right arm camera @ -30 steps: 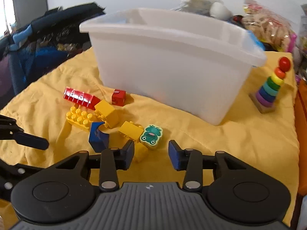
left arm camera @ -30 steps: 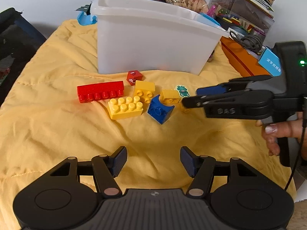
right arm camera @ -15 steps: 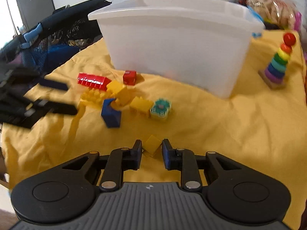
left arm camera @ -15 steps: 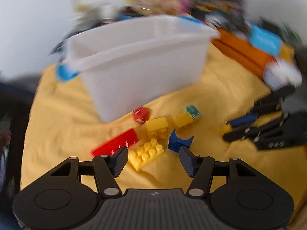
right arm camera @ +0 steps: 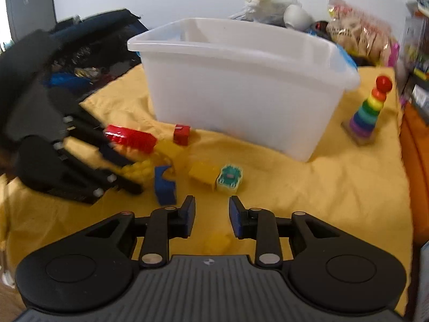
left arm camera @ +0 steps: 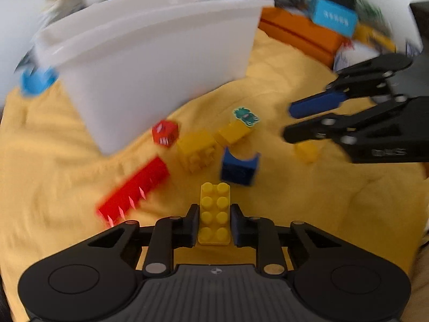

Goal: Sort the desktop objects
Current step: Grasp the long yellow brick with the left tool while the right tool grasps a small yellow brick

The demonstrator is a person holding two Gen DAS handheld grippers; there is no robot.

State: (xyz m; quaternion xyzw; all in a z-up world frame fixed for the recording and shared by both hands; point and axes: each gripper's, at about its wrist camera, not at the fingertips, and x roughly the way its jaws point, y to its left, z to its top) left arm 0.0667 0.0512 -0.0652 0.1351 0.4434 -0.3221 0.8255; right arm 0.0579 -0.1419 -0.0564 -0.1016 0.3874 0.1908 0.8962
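Observation:
My left gripper [left arm camera: 214, 224] is shut on a yellow studded brick [left arm camera: 215, 212], held lengthwise between the pads. Ahead on the yellow cloth lie a long red brick [left arm camera: 134, 190], a small red cube [left arm camera: 165, 133], two yellow blocks [left arm camera: 197, 150], a blue arch block [left arm camera: 239, 165] and a green frog block [left arm camera: 245, 114]. The white bin [left arm camera: 150, 61] stands behind them. My right gripper [right arm camera: 210, 214] is open; a small yellow block [right arm camera: 217, 242] lies on the cloth below its pads. The right gripper also shows in the left wrist view [left arm camera: 308, 123], above that block [left arm camera: 307, 151].
A rainbow ring stacker [right arm camera: 368, 112] stands right of the bin. Orange boxes [left arm camera: 300, 35] and cluttered toys line the far right. Dark bags [right arm camera: 67, 61] sit at the left. Bagged snacks [right arm camera: 359, 37] lie behind the bin.
My left gripper has closed on the yellow studded brick. My right gripper, shut on the small yellow block half a second ago, has opened and the block lies on the cloth.

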